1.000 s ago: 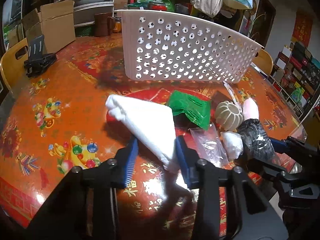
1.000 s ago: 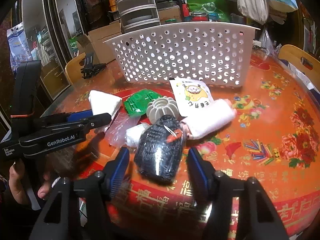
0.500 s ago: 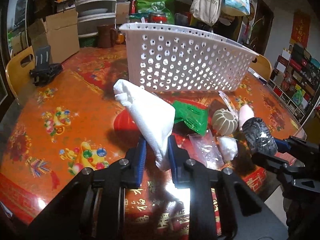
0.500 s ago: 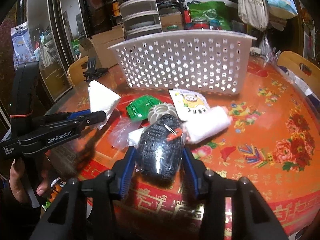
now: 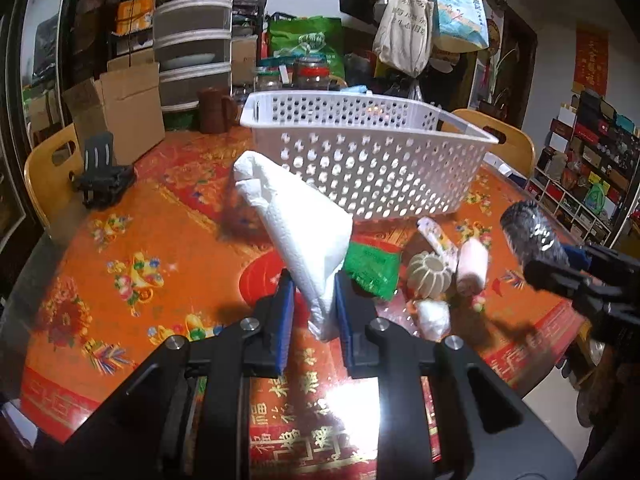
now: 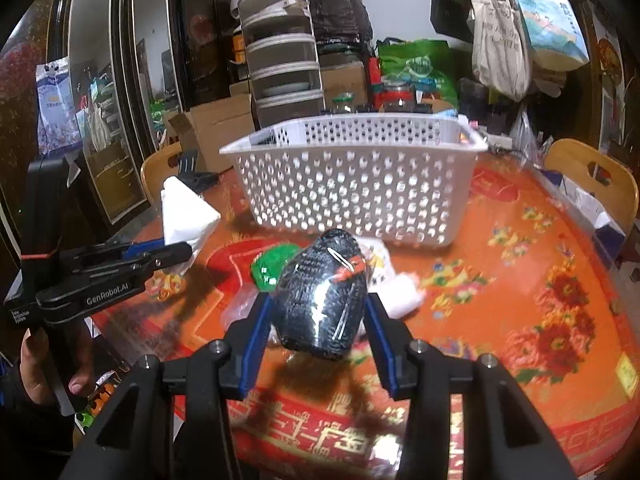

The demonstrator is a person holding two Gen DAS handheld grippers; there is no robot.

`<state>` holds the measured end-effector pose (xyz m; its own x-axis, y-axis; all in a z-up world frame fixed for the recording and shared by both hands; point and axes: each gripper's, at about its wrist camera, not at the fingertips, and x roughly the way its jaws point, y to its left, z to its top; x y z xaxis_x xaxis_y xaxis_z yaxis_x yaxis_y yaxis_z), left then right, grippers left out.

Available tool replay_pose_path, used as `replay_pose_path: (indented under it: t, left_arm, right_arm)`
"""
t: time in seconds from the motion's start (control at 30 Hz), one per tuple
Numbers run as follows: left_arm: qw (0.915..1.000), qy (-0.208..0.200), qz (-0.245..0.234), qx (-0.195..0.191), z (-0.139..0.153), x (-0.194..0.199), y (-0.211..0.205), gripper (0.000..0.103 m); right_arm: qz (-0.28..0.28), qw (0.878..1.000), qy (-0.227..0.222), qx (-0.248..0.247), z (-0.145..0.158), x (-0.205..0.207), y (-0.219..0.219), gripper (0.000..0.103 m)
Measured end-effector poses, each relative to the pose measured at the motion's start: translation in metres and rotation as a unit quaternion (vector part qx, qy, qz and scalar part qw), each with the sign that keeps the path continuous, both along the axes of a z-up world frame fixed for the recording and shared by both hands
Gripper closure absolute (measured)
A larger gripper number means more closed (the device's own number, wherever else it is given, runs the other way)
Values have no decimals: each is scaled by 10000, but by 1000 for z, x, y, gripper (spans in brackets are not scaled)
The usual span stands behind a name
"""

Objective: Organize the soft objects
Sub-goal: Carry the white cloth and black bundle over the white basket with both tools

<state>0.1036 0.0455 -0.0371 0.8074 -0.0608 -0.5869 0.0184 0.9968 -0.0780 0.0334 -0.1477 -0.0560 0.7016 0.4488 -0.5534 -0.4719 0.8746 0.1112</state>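
White folded towel (image 5: 304, 240) pinched in left gripper (image 5: 312, 312), off table (image 5: 120, 240) | basket (image 5: 368, 168) just behind, empty | black knit bundle (image 6: 322, 296) clamped in right gripper (image 6: 320, 320) | tip: clear rim w/ both before letting go.

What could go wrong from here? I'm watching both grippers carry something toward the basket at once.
The left gripper pinches only the bottom corner of the white paper towel, so it could slip out. The black bundle in the right gripper looks shiny and may slide. Both could catch the white basket on its near wall.
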Motion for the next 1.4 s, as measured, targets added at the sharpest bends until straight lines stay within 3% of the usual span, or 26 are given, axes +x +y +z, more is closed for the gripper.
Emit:
replay_pose_path:
  t: [0.23, 0.53, 0.8, 1.07, 1.23, 1.4]
  left_arm:
    - [9998, -191, 9, 60, 23, 3, 1, 85]
    - [9983, -527, 17, 263, 73, 13, 4, 85]
    - [9963, -654, -175, 526, 126, 61, -12, 85]
    - [9982, 179, -83, 564, 135, 165, -19, 85]
    - [9934, 1039, -2, 481, 111, 232, -20, 85]
    - [9870, 1480, 94, 623, 84, 264, -23, 85]
  right_arm:
    - [-86, 9998, -159, 28, 25, 13, -18, 57]
    - [-29, 9987, -443, -242, 64, 40, -17, 57]
    - [-22, 9981, -351, -501, 93, 113, -2, 57]
    - [-95, 9952, 474, -854, 94, 208, 21, 57]
    - [-194, 9863, 1279, -1026, 67, 255, 28, 57]
    - [-234, 9786, 1416, -1471, 51, 269, 40, 57]
